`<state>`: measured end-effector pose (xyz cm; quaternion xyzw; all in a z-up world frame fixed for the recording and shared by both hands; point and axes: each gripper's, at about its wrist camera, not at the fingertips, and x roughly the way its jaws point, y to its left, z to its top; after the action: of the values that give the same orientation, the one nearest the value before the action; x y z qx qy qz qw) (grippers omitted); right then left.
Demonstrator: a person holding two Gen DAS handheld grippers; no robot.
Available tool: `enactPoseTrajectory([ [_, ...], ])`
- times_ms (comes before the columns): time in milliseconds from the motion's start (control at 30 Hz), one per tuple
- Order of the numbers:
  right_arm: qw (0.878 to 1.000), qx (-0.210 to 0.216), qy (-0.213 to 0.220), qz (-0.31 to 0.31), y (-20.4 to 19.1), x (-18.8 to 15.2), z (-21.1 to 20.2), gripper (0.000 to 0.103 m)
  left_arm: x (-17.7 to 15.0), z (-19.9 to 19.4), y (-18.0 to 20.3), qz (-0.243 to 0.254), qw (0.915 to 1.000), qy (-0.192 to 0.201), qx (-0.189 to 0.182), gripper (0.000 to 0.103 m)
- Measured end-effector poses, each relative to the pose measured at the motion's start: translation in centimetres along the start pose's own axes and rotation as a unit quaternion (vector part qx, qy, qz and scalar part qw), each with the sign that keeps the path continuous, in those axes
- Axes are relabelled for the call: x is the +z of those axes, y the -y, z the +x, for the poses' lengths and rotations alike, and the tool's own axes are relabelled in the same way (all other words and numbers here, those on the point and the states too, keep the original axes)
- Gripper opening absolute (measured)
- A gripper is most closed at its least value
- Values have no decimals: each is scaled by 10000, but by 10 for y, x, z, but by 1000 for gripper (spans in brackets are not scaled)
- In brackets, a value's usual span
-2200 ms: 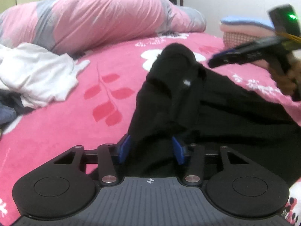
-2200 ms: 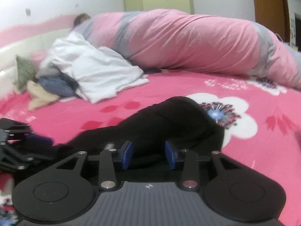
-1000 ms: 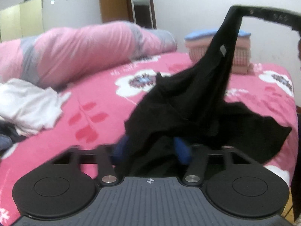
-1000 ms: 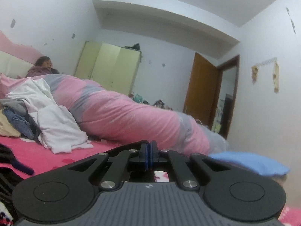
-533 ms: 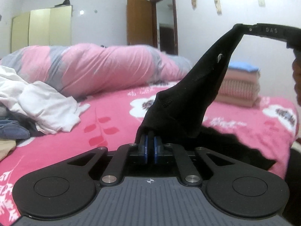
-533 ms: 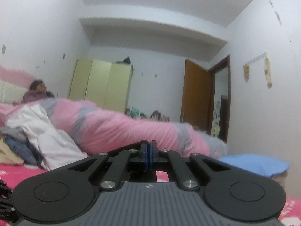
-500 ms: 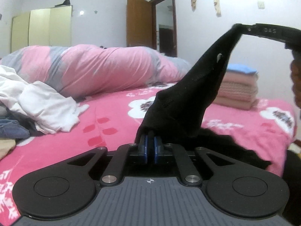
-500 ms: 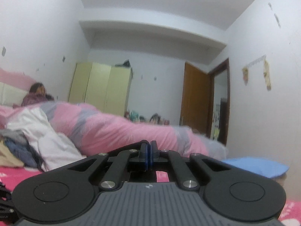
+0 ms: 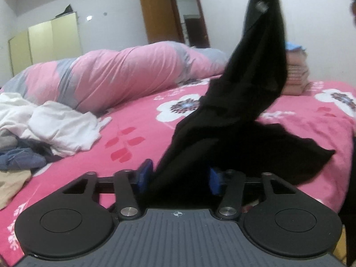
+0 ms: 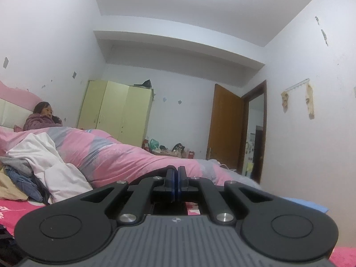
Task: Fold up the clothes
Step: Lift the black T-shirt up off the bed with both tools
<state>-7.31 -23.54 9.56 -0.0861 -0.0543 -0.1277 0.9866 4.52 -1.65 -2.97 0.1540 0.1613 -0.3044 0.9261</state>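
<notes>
A black garment point(image 9: 249, 93) hangs in the air over the pink flowered bed point(image 9: 142, 131). Its top edge is held high at the upper right of the left wrist view by my right gripper, whose fingers are cut off by the frame edge there. My left gripper point(image 9: 178, 174) is open, its blue pads point(image 9: 144, 173) apart, and the garment's lower part passes between them. In the right wrist view my right gripper point(image 10: 176, 181) is shut with its blue pads pressed together, raised and pointing across the room; the cloth itself is hidden there.
A rolled pink and grey duvet point(image 9: 115, 75) lies across the back of the bed. A pile of white and blue clothes point(image 9: 44, 129) sits at the left. Folded towels point(image 9: 296, 73) are stacked at the far right. A person point(image 10: 42, 118) sits at the headboard.
My left gripper has opened; half a second ago its pads were shut on the garment's lower edge. My right gripper has lifted the garment's top higher.
</notes>
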Motion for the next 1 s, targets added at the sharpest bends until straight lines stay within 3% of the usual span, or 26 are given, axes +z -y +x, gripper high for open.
enactPoseTrajectory([
  [33, 10000, -9, 9, -17, 0, 1, 0, 2, 1, 1, -3, -106, 9999, -8, 46, 34],
  [100, 10000, -6, -11, -11, 3, 1, 4, 2, 5, -4, -10, -392, 9991, 94, 125, 16],
  [233, 9992, 138, -111, 355, 17, 2, 18, 2, 22, -17, -24, -845, 9937, 505, 544, 8],
  [433, 9958, 206, 214, 869, 44, 29, 37, 1, 78, -41, -46, -1135, 9818, 1260, 860, 6],
  [700, 9841, 49, 1431, 1055, 74, 102, 31, 2, 169, -98, -45, -718, 9576, 2559, 1115, 6],
  [867, 9727, -42, 2010, 1157, 89, 143, 17, 1, 209, -125, -45, -666, 9480, 2903, 1125, 6],
  [1000, 9670, -91, 2292, 1109, 95, 160, 1, 1, 223, -145, -41, -558, 9438, 3034, 1190, 6],
])
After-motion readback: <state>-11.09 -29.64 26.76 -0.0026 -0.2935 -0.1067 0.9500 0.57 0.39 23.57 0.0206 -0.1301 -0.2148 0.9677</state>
